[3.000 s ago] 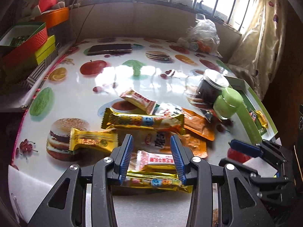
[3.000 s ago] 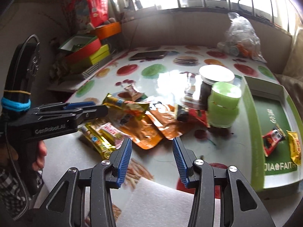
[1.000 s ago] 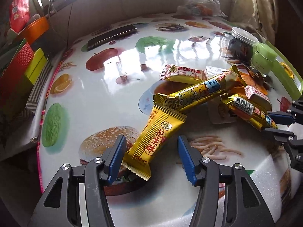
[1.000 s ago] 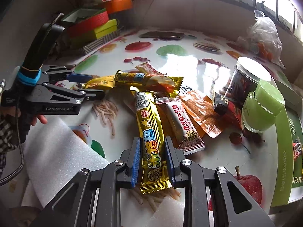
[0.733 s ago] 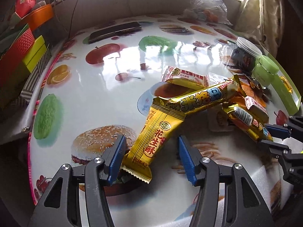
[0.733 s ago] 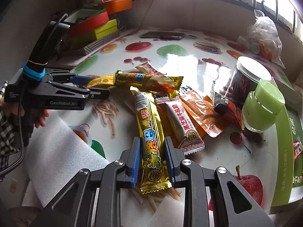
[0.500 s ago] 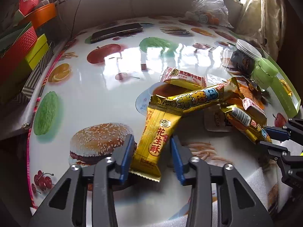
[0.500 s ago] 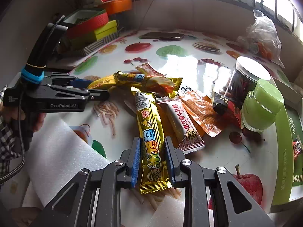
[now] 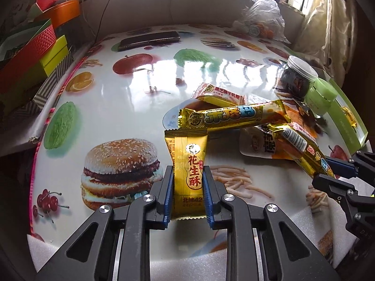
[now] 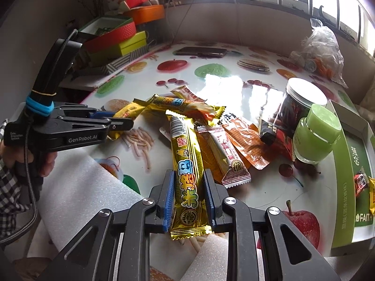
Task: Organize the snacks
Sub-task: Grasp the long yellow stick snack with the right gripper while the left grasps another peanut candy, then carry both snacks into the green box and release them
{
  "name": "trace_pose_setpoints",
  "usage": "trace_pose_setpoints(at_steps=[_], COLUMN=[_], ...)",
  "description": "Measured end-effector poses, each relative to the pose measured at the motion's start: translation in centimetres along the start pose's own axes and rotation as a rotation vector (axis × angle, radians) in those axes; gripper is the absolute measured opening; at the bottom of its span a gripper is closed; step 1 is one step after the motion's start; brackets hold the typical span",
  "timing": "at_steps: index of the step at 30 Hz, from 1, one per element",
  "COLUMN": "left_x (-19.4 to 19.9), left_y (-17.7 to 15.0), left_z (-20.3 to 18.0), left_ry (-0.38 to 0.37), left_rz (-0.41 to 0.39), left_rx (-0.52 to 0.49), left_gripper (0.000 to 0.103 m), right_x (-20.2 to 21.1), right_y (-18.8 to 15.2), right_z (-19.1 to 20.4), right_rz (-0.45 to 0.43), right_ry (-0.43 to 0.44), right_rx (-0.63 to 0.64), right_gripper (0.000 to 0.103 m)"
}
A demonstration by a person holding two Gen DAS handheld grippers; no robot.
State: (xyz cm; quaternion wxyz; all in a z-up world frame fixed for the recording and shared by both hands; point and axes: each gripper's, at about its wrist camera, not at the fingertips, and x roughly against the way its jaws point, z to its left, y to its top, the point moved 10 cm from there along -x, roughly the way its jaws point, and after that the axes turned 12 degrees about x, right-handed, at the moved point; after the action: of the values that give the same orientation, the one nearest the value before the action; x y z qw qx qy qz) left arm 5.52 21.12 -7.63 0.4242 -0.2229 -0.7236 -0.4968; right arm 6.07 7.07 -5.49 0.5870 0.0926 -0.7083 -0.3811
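Tablecloth: glossy white, printed with burgers, apples, cherries, orange slices and fries; strong window glare at centre.

Phone: dark, flat, lying near the far edge of the tablecloth.

Clear plastic bag: knotted, crumpled, at the far right corner (contents too blurred to name beyond some orange pieces).

Stacked boxes: red box on top, lime-yellow under it, a black-and-white striped one lowest, at the left edge.

Orange tub: behind the stack.

White foam sheet: lies along the near edge.

Patterned curtain: hangs at the right, beside the windows.
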Motion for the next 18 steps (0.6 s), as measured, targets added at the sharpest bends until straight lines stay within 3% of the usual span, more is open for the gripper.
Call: trace_pose_setpoints(at_steps=[18], left_x=[5.1], left_y=[0.7], left_z=[-5.3], left_ry=[-0.060], left_rz=[-0.122], left_rx=[0.019], left_gripper=[0.024], right_x=[4.1], right_y=[0.4], right_z=[-1.8], right_rz=[-0.076], right_ry=[-0.051], right_rx=[-0.069], right_gripper=[0.023])
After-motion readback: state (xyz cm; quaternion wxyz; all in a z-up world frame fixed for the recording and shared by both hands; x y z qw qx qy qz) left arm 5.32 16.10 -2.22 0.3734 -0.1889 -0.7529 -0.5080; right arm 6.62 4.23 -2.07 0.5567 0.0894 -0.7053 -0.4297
